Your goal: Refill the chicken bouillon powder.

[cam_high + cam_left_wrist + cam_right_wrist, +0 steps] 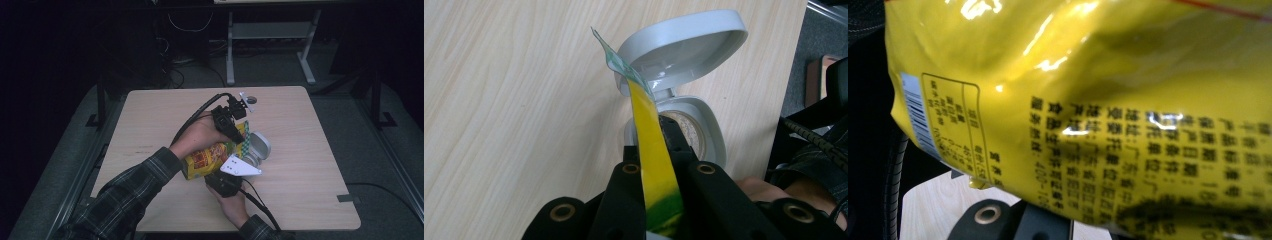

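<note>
A yellow snack bag [207,159] with red print hangs tilted above the table between both hands. My left gripper [239,131] is shut on the bag's yellow-green top edge [644,105], which runs up between its black fingers [624,185]. My right gripper [218,176], under its grey three-cornered plate, is at the bag's lower end; in the right gripper view the bag's printed back [1098,100] lies pressed over the jaws and hides their tips. A grey round container [257,147] sits just past the bag with its flip lid [684,47] standing open.
The light wooden table [150,120] has bare surface to the left, right and front of the hands. A small dark round thing [251,100] lies near the far edge. Cables trail from both grippers. Desk legs [230,55] stand on the floor behind the table.
</note>
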A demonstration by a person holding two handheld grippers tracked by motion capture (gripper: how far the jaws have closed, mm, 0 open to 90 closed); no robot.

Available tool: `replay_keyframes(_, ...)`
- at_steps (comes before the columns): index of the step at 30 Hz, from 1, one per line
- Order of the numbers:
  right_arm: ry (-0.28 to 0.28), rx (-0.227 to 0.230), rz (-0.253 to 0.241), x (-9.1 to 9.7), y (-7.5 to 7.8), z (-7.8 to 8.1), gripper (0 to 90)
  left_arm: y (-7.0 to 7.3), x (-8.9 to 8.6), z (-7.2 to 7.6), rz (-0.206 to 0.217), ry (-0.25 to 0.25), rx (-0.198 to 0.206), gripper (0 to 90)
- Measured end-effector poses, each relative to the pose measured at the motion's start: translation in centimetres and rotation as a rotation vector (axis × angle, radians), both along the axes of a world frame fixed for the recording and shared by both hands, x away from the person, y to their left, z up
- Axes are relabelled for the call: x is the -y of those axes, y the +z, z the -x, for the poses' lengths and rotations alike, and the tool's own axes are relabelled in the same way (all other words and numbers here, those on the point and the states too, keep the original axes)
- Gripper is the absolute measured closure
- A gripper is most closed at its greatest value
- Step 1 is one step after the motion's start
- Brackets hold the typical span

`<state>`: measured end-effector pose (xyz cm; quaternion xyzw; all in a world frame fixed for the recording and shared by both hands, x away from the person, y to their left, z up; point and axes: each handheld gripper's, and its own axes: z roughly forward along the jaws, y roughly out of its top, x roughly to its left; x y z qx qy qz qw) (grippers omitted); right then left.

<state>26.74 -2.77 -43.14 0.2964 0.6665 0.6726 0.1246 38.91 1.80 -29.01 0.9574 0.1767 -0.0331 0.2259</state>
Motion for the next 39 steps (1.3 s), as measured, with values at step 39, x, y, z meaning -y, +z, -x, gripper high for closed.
replay_keyframes(39, 0.005, -0.004, -0.014, 0.02, 0.15, -0.17, 89.8, 0.08, 0.32, -0.04, -0.017, 0.003, 0.001, 89.7)
